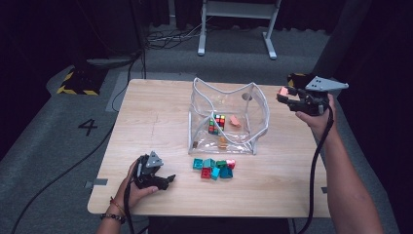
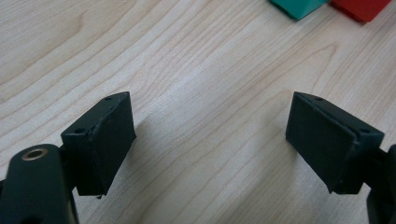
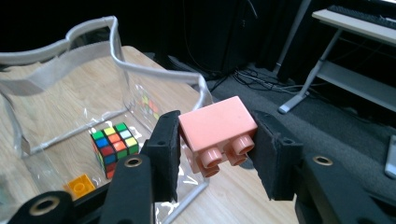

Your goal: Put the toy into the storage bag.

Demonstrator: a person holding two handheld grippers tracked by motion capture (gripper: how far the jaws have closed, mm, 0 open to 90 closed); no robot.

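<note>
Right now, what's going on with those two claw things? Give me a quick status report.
Right gripper shut on pink block, held up beside the clear bag. Left gripper open, nothing between its jaws, low over table. Bag mouth open, nothing blocking it.

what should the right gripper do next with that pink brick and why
Probably carry it left over the clear bag's open top. The right gripper clamps the pink brick beside the bag, off its right wall, where a puzzle cube already lies.

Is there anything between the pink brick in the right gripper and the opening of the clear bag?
Nothing visible blocks it. The right gripper holds the pink brick in the air beside the clear bag, whose top stands open. Only the bag's near wall and rim lie between, so the brick must pass over them.
</note>
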